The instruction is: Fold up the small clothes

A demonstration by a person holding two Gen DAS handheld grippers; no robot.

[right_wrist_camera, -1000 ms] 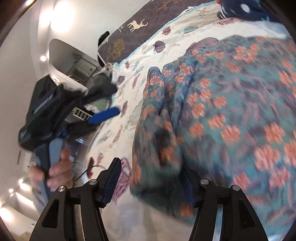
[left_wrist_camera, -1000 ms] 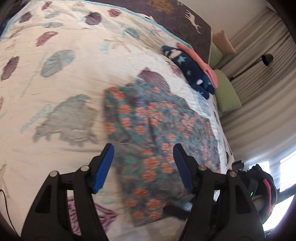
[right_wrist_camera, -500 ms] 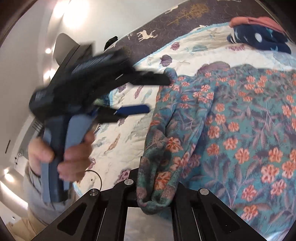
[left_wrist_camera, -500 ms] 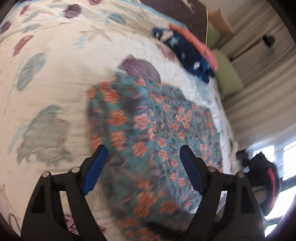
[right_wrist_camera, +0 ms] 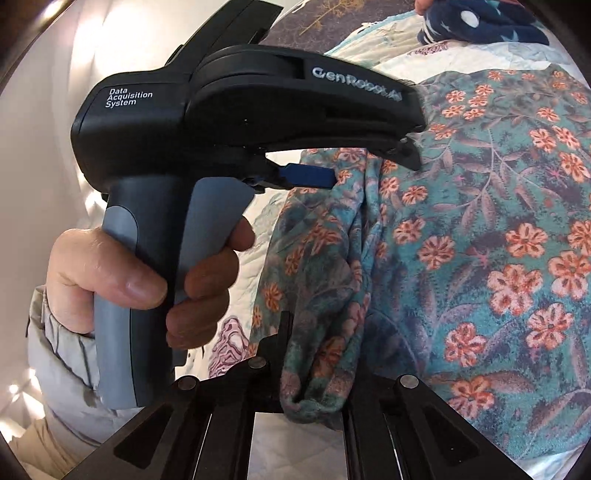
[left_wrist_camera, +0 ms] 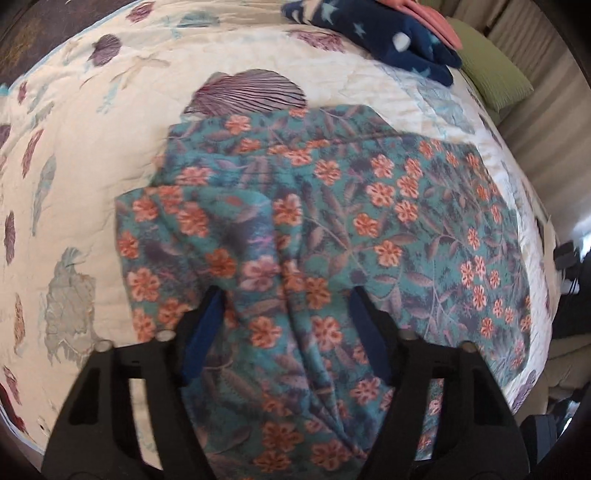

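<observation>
A teal fleece garment with orange flowers (left_wrist_camera: 369, 229) lies spread on the bed, its left part folded into ridges. My left gripper (left_wrist_camera: 286, 317) points steeply down onto it. Its jaws are closing, and a raised fold of the fabric stands between the blue pads (left_wrist_camera: 207, 325), which are still well apart. In the right wrist view, the same garment (right_wrist_camera: 480, 221) fills the right side. My right gripper (right_wrist_camera: 314, 369) is shut on its bunched near edge. A hand (right_wrist_camera: 122, 273) holds the left gripper (right_wrist_camera: 369, 166) just beyond, over the cloth.
A white quilt with shell prints (left_wrist_camera: 110, 147) covers the bed. A navy star-print cloth (left_wrist_camera: 388, 40) with a pink piece (left_wrist_camera: 432, 18) on it lies at the far edge. Green pillows (left_wrist_camera: 495, 77) sit beyond it. The bed's edge runs down the right.
My right gripper has closed on the garment's near edge. My left gripper has moved in over the garment and tipped downward, and its jaws widened, then narrowed around a fold.
</observation>
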